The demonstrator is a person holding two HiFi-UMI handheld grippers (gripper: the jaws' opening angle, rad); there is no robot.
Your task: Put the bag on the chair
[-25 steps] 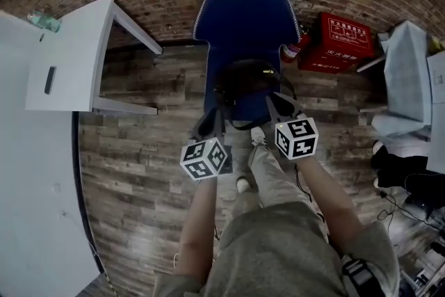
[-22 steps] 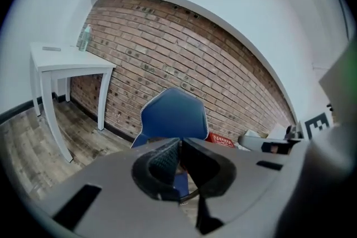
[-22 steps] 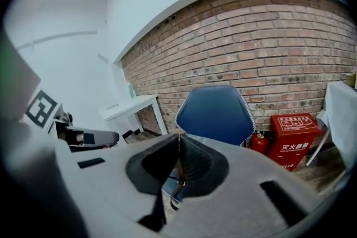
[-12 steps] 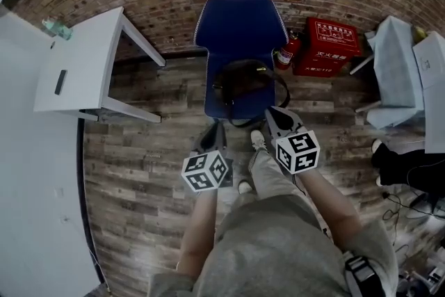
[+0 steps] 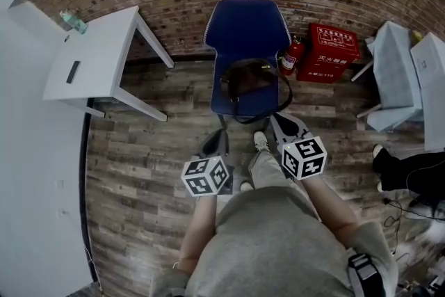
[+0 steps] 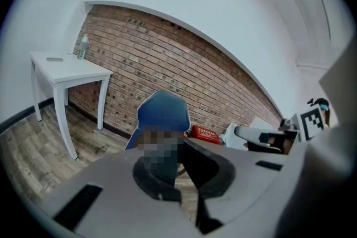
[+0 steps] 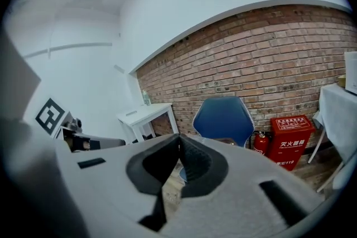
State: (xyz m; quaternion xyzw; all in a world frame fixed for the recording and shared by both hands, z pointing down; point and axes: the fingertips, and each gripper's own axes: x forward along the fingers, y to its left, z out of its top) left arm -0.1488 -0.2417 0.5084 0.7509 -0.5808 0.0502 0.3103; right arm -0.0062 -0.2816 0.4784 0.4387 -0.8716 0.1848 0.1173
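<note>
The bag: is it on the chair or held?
On the chair. The bag lies on its seat; the left gripper and right gripper are clear of it, jaws shut and empty.

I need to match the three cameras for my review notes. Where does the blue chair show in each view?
Head view: the blue chair is at top centre.
Left gripper view: the blue chair is near the centre, just above the closed jaws.
Right gripper view: the blue chair is right of centre, above the closed jaws.
Shared landmark: the red box stands on the floor to the chair's right in every view.
</note>
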